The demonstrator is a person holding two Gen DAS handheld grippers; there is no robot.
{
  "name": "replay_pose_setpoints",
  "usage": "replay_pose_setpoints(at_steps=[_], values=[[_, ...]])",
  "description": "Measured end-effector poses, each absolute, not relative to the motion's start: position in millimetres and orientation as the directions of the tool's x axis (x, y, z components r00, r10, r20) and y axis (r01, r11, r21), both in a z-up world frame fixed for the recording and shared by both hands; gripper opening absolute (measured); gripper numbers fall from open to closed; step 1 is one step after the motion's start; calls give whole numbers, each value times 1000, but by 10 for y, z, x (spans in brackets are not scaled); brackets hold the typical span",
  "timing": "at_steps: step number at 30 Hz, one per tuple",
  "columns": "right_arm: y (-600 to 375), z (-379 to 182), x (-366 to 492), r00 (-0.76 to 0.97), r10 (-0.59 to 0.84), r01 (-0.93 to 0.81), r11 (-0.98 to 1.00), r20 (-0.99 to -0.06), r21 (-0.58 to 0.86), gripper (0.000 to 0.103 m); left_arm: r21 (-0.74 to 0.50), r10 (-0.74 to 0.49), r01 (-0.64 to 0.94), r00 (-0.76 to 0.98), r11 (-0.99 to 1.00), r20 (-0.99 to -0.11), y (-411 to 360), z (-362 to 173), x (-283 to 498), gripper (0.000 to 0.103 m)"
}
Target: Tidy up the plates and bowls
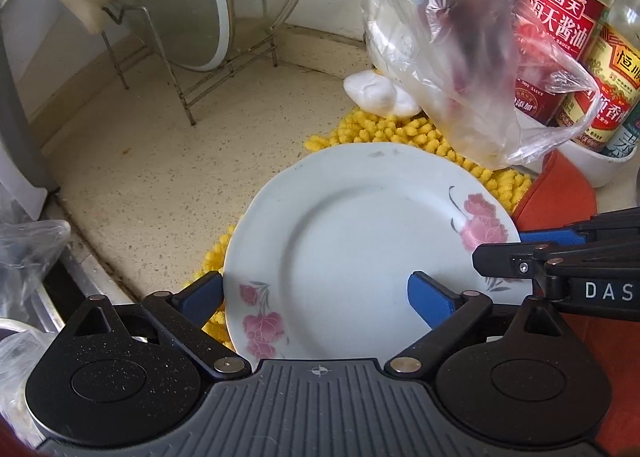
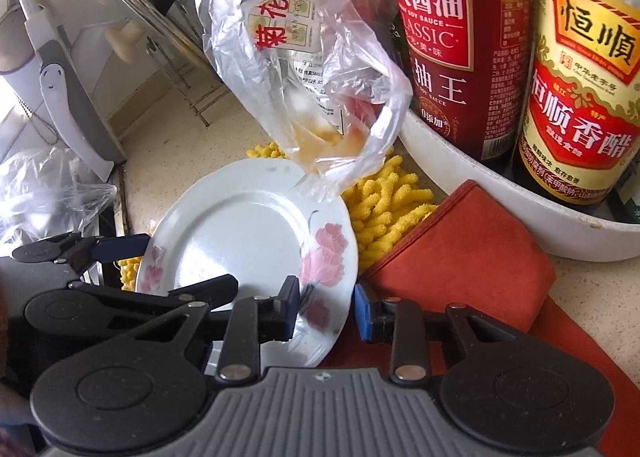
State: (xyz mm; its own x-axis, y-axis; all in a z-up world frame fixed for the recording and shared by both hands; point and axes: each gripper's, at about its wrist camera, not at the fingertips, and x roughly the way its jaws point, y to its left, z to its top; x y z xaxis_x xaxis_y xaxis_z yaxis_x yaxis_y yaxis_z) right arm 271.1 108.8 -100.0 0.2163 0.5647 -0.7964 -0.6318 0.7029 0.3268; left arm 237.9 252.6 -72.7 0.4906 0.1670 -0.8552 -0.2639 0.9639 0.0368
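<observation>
White floral ceramic plate (image 1: pixel 360 253) lies on yellow chenille mat (image 2: pixel 384 209). Left gripper (image 1: pixel 318 297) and right gripper (image 2: pixel 326 307) both spread, straddling its rim. Clear plastic bag (image 2: pixel 304 69) overhanging may snag; plate could slip.

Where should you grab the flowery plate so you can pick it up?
Grab the plate by its thin rim, one finger above and one below. Its middle is too flat and wide to pinch. The near edges are best: the right gripper already straddles the rim by the pink flowers, while the plastic bag crowds the far edge.
</observation>
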Motion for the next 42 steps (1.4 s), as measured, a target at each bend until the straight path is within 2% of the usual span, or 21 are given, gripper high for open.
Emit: replay_pose_setpoints(at_steps=[3, 5, 6, 7, 10, 12, 15, 18, 22, 24, 26, 30, 42], values=[[1017, -915, 2667, 213, 562, -625, 707, -799, 331, 32, 22, 146, -257, 476, 966, -867, 2477, -664, 2342, 99], [938, -814, 2597, 222, 580, -641, 692, -784, 331, 30, -29, 76, -198, 503, 980, -861, 2395, -612, 2281, 93], [885, -775, 2574, 217, 597, -642, 683, -772, 348, 30, -54, 37, -163, 508, 985, -861, 2324, -585, 2274, 98], [863, -767, 2568, 209, 599, -638, 682, -773, 357, 30, -53, 22, -132, 508, 990, -861, 2251, -577, 2286, 98], [880, -877, 2574, 245, 539, -637, 716, -806, 285, 30, 40, 89, -107, 511, 993, -855, 2111, -600, 2319, 97], [828, -931, 2593, 232, 540, -611, 728, -809, 311, 30, 30, 84, -109, 531, 994, -843, 2213, -548, 2239, 99], [764, -929, 2587, 227, 547, -601, 730, -806, 326, 30, 8, 126, -220, 527, 975, -840, 2536, -551, 2203, 100], [798, -979, 2543, 204, 568, -602, 715, -797, 356, 30, -64, 80, -275, 481, 959, -873, 2764, -672, 2233, 100], [898, -1023, 2544, 210, 579, -609, 708, -788, 357, 32, -125, 10, -245, 485, 961, -875, 2722, -772, 2276, 99], [932, -1008, 2544, 209, 574, -623, 702, -792, 345, 33, -94, 30, -228, 488, 969, -872, 2643, -767, 2317, 103], [969, -1014, 2539, 220, 565, -639, 699, -795, 320, 33, -89, 40, -238, 489, 967, -872, 2656, -765, 2342, 102], [947, -1031, 2606, 206, 578, -599, 713, -789, 365, 33, -62, 63, -232, 496, 971, -866, 2594, -713, 2308, 101], [742, -731, 2390, 266, 567, -599, 731, -780, 327, 33, -40, 75, -197, 542, 980, -837, 2436, -485, 2120, 101]])
